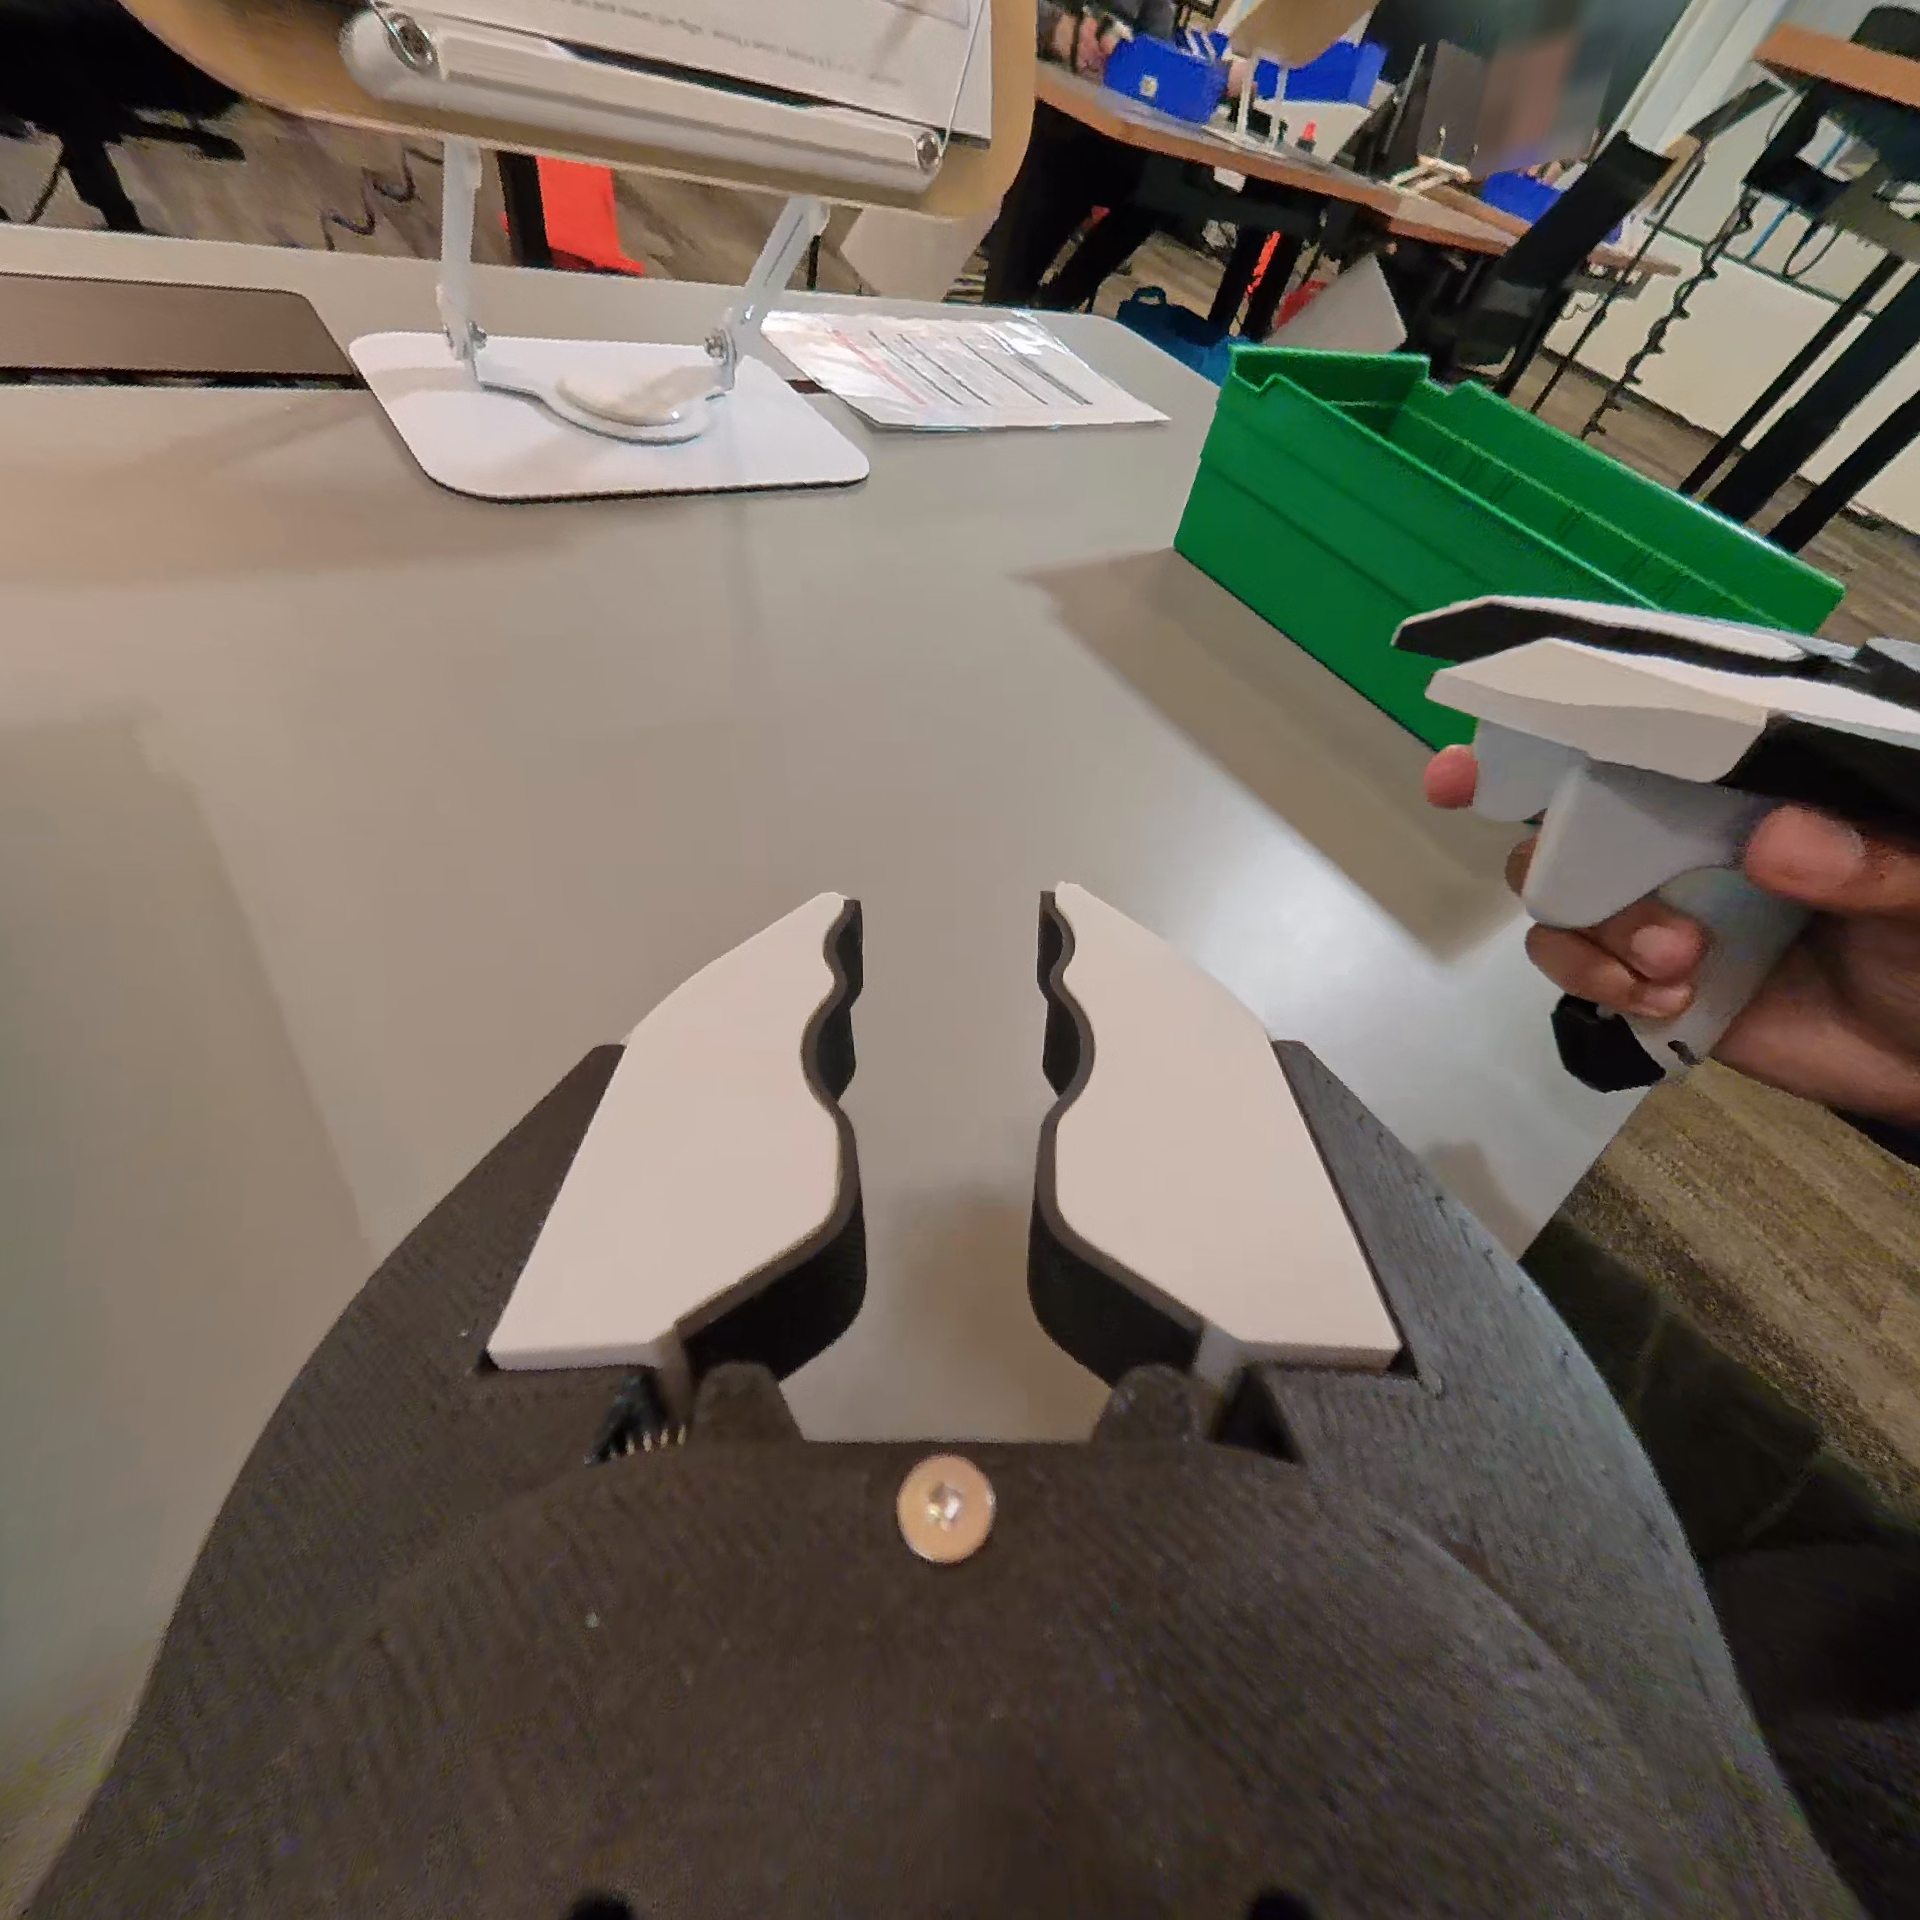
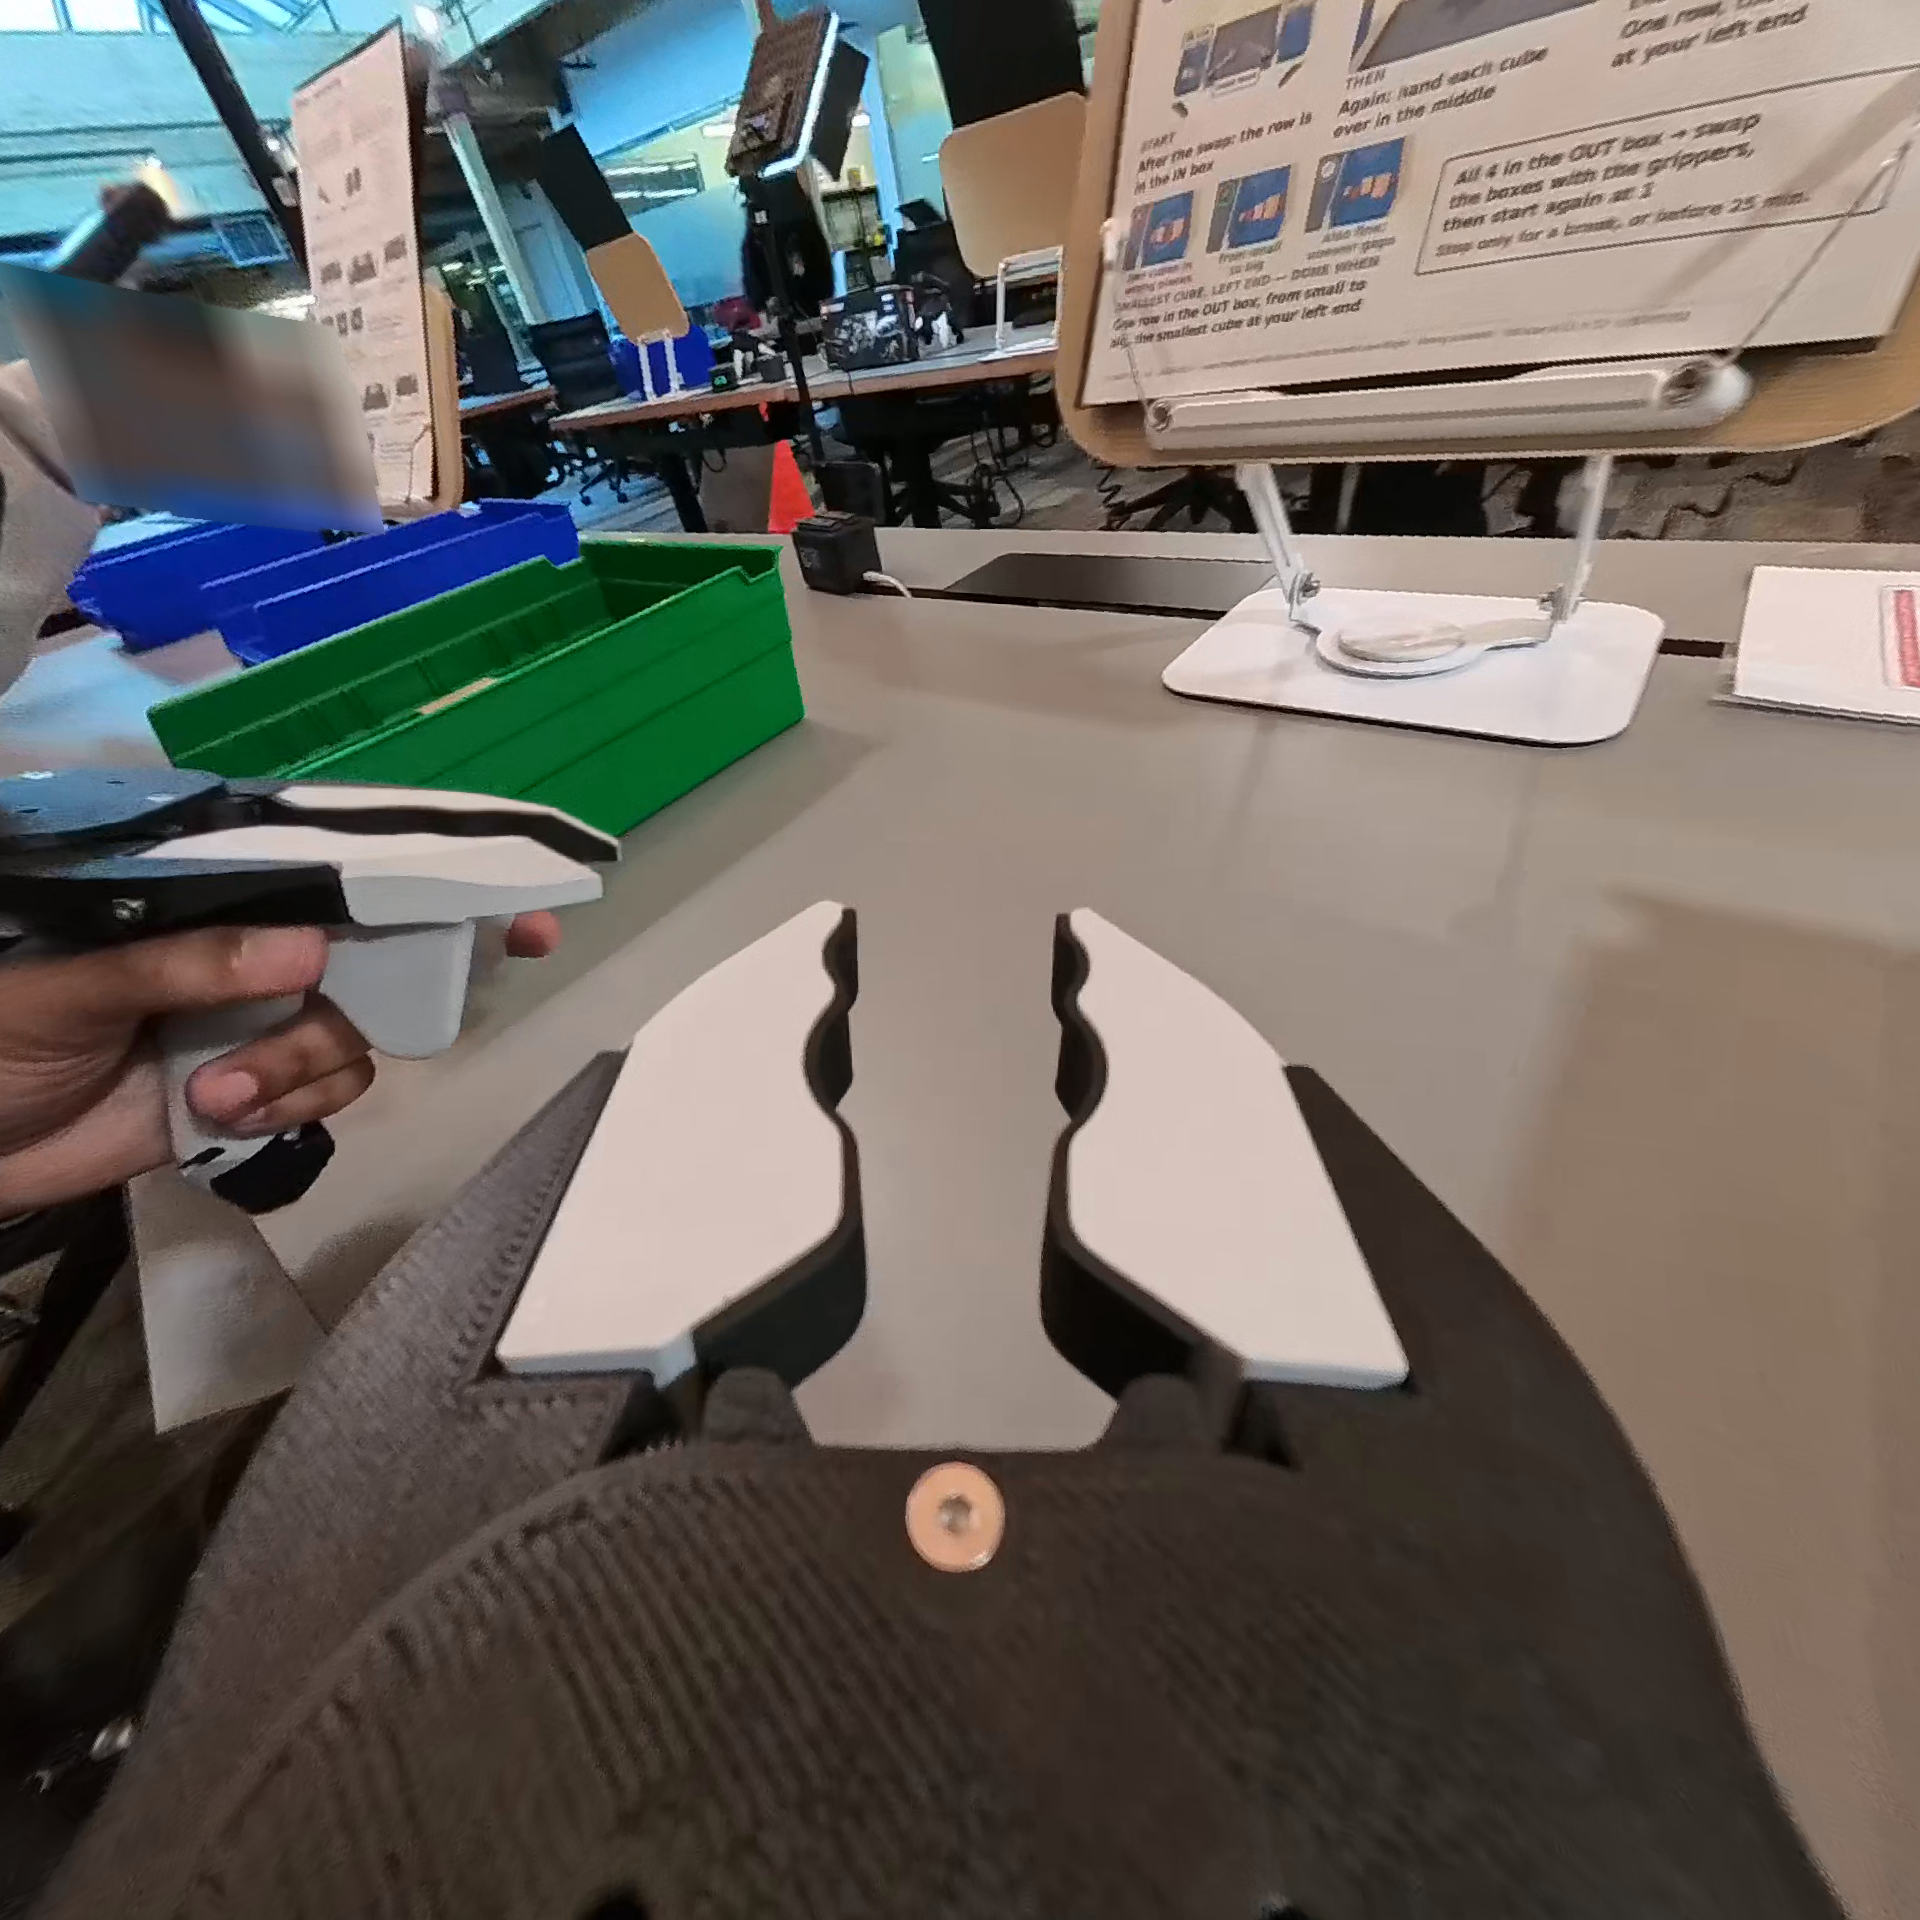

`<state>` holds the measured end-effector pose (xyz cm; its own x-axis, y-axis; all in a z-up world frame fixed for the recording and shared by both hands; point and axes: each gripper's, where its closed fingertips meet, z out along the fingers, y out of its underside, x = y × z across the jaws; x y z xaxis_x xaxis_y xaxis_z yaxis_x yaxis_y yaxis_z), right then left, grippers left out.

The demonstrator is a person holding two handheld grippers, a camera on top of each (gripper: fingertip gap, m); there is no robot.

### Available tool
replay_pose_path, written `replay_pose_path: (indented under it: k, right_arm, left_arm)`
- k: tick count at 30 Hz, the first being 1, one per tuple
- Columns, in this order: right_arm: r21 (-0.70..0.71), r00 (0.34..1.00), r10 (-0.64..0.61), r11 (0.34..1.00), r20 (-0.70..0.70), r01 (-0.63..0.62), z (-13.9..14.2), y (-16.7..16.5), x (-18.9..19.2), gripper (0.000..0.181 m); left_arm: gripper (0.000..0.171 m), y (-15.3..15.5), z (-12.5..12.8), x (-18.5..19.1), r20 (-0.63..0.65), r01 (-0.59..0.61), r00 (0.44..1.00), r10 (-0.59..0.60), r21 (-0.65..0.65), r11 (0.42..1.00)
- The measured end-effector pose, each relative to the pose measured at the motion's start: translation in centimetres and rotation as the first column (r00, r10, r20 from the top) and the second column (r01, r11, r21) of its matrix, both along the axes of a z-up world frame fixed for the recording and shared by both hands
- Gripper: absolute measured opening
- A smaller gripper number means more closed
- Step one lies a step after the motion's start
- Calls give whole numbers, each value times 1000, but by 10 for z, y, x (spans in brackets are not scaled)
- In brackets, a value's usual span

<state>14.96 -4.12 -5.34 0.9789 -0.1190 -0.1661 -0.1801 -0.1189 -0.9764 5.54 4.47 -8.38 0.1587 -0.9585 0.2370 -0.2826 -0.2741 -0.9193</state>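
Observation:
My left gripper (image 1: pixel 951 904) is open and empty, with its white fingers (image 1: pixel 727 1091) held low over the bare grey table (image 1: pixel 727 675). My right gripper (image 2: pixel 956 920) is also open and empty over the same table (image 2: pixel 1143 831). Each gripper is held by a hand and shows side-on in the other's view: the right gripper is at the right edge (image 1: pixel 1418 665), the left gripper at the left edge (image 2: pixel 603 868). Nothing lies between either pair of fingers.
A green bin (image 1: pixel 1403 499) stands at the table's right edge. In the right wrist view a green bin (image 2: pixel 499 686) holding a tan piece sits left, with blue bins (image 2: pixel 312 582) behind. A white stand (image 1: pixel 613 426) (image 2: pixel 1455 675) holds a sheet board; a laminated sheet (image 1: pixel 956 369) lies beside it.

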Motion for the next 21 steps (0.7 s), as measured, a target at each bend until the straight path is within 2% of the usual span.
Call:
replay_pose_path:
  k: [3, 6, 15, 21]
  right_arm:
    - [-23, 999, 32, 999, -8, -32, -8, 2, -8, 42]
    - [-1, 1000, 9, 1000, -8, -9, -6, -3, -3, 45]
    - [34, 980, -26, 999, -200, 34, -8, -14, 17, 51]
    - [35, 985, -23, 999, -173, 30, -8, -16, 17, 49]
  left_arm:
    - [34, 1, -4, 0, -10, 2, 1000, -2, -3, 1000]
    - [36, 5, -6, -1, -17, -5, 1000, 4, -14, 1000]
    - [36, 10, -13, -1, -34, -24, 999, 23, -27, 999]
    - [37, 9, -14, -1, -36, -22, 999, 21, -26, 999]
